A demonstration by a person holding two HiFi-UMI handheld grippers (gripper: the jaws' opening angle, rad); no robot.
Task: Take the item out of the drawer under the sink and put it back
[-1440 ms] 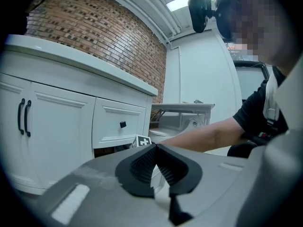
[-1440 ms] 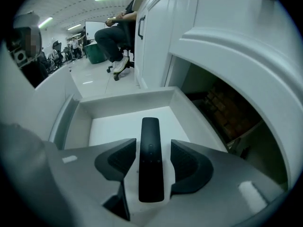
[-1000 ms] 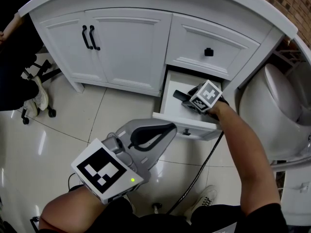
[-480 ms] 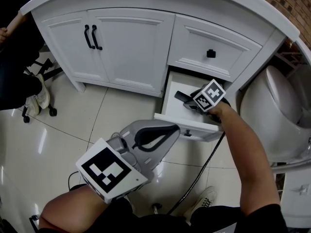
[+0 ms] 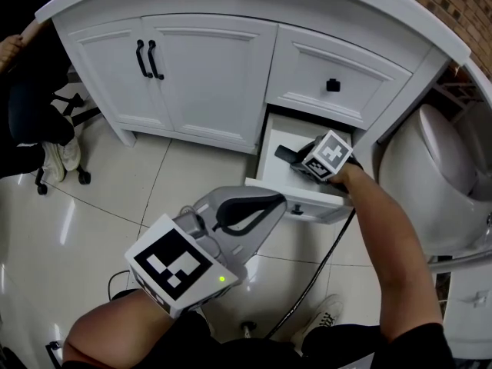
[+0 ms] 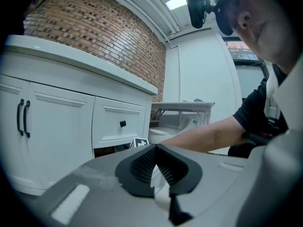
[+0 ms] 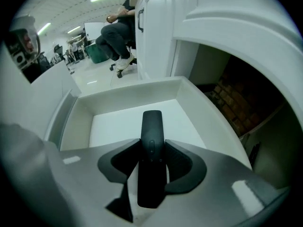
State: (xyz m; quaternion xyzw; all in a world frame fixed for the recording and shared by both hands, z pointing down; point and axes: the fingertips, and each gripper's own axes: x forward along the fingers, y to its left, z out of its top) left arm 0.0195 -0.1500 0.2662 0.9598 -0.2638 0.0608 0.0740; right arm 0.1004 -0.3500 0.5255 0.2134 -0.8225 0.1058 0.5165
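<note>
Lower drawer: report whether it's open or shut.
Open. The drawer stands pulled out from the vanity, and the right gripper reaches inside, its jaws closing on a black remote.

Vanity cabinet (image 5: 207, 75): white painted panels, smooth, satin sheen. Door handles (image 5: 147, 58): black, matt, metal by appearance. Drawer (image 7: 123, 96): inner walls and bottom white, smooth, low gloss. Remote control (image 7: 152, 145): black plastic, smooth, matt with a faint sheen along its top. Left hand-held gripper (image 5: 278, 201): grey plastic shell, matt, slightly grainy; its pads (image 6: 142, 164) were black, finely ribbed, rubber-like. Floor (image 5: 100, 229): pale tiles, highly glossy, mirrored the ceiling lights. Toilet (image 5: 430, 175): white, glossy, ceramic in look. Brick wall (image 6: 94, 27): rough, unglazed, red-brown.
</note>
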